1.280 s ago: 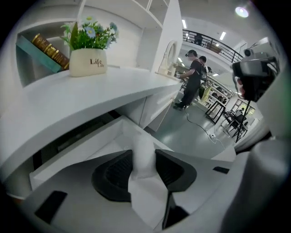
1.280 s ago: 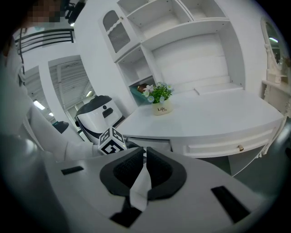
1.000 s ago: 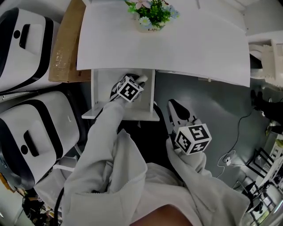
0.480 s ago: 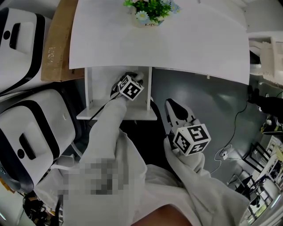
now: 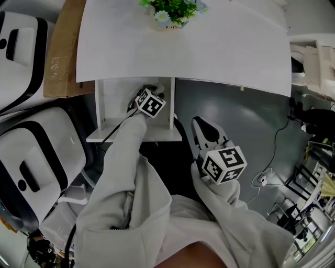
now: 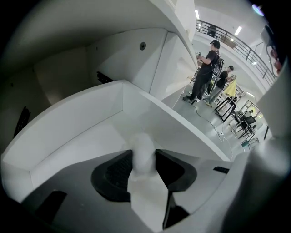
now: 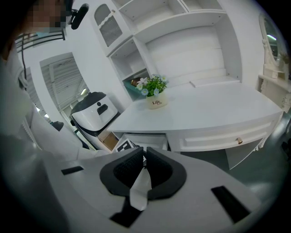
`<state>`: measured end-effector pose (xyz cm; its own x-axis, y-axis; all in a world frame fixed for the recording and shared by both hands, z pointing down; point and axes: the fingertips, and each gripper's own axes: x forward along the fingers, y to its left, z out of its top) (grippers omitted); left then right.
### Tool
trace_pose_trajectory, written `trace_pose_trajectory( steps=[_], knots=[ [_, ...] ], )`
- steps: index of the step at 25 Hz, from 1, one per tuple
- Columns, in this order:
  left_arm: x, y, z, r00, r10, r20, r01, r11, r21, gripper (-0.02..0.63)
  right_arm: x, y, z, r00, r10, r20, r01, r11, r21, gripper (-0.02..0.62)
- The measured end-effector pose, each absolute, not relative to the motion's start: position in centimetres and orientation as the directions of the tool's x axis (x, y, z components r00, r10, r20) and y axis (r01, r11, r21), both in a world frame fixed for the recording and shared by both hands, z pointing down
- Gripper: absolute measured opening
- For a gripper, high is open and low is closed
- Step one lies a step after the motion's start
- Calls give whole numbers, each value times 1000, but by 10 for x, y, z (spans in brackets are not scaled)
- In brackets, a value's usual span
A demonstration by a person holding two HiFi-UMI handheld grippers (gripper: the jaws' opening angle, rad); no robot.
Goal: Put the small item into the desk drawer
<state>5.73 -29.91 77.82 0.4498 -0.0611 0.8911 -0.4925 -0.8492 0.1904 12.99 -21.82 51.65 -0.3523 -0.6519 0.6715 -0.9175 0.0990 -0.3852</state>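
My left gripper (image 6: 143, 159) is closed on the small item (image 6: 142, 148), a soft white lump that looks blurred in the left gripper view. The two black jaws stand only as far apart as the item is wide and press it from both sides. The gripper reaches inside the open desk drawer (image 5: 107, 112), whose pale floor and walls fill that view. I cannot tell whether the item touches the drawer floor. In the head view the drawer juts out from under the white desk (image 5: 220, 47) at about 11 o'clock. The left gripper's marker cube (image 5: 151, 102) sits inside it, towards the drawer's right wall, and my white sleeve (image 5: 123, 157) runs in over the front edge. My right gripper (image 5: 201, 126) hangs at about 4 o'clock from the left one, outside the drawer and over the grey floor (image 5: 246, 125). Its jaws are drawn together to a thin slit with nothing between them. A pot of flowers (image 5: 168, 13) stands on the desk at 12 o'clock. Compared with a second ago, the left gripper is at much the same depth in the drawer and a little nearer the right wall. The right gripper has barely moved. The whole desk has slid slightly towards 10 o'clock in the head view.
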Motion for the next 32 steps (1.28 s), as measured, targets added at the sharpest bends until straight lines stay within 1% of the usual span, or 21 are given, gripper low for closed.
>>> trace_pose_trajectory(
  steps=[3, 6, 9, 15, 20, 25, 29, 32],
  knots=[
    [57, -297, 777, 448, -66, 891, -499, -846, 188, 175, 129, -217, 516, -354, -654, 669, -917, 101, -386, 44],
    [58, -295, 773, 468, -47, 882, -519, -823, 232, 190, 128, -218, 513, -356, -661, 661, -916, 107, -386, 44],
    [59, -294, 768, 500, -30, 865, -536, -796, 283, 238, 127, -217, 509, -358, -669, 652, -915, 110, -389, 45],
    [53, -293, 749, 550, -17, 835, -569, -739, 361, 296, 124, -217, 501, -365, -687, 628, -910, 122, -396, 44],
    [47, -287, 719, 601, -9, 799, -554, -726, 408, 305, 117, -215, 494, -377, -701, 606, -905, 137, -404, 44],
    [31, -285, 685, 657, -57, 752, -588, -662, 464, 304, 109, -214, 490, -389, -713, 584, -900, 159, -406, 44],
    [16, -288, 653, 711, -135, 690, -620, -582, 526, 302, 101, -212, 486, -398, -719, 570, -897, 174, -407, 44],
    [5, -291, 626, 741, -204, 640, -628, -549, 552, 302, 94, -212, 482, -412, -720, 558, -893, 196, -405, 46]
  ],
)
